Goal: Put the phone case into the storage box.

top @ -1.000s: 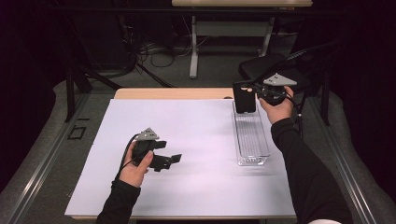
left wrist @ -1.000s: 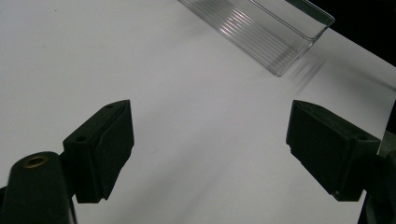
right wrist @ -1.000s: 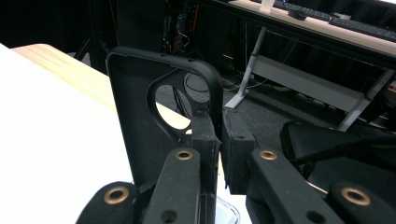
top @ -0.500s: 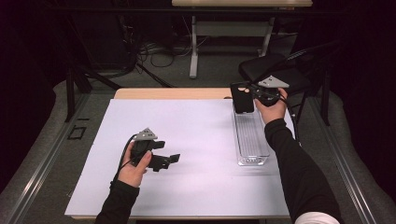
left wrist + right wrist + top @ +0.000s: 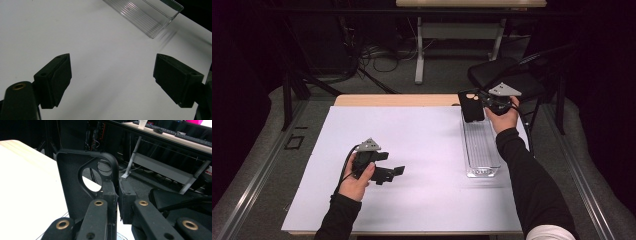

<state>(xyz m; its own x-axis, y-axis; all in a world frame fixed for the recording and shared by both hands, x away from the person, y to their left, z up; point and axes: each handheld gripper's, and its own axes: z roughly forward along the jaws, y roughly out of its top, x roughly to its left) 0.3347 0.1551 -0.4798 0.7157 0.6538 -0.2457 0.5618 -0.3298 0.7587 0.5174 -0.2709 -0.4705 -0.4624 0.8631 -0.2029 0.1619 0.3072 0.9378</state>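
My right gripper [image 5: 482, 102] is shut on a black phone case [image 5: 471, 106], held upright in the air over the far end of a clear plastic tray [image 5: 481, 147]. In the right gripper view the phone case [image 5: 80, 187] shows its round camera hole, and its edge is pinched between the jaws at my right gripper [image 5: 117, 202]. My left gripper [image 5: 394, 172] rests low over the white table cover [image 5: 427, 150] at the near left, open, with nothing between its fingers. The left gripper view has my left gripper [image 5: 111, 75] spread wide over bare white surface, the tray [image 5: 147, 15] ahead.
The clear tray lies lengthwise at the table's right side. A wooden table edge [image 5: 397, 100] runs along the far side. Beyond it stand a black chair [image 5: 507, 75], cables and table legs on the floor.
The right gripper with the phone case has shifted slightly to the left and away over the tray's far end. The left gripper has stayed in place.
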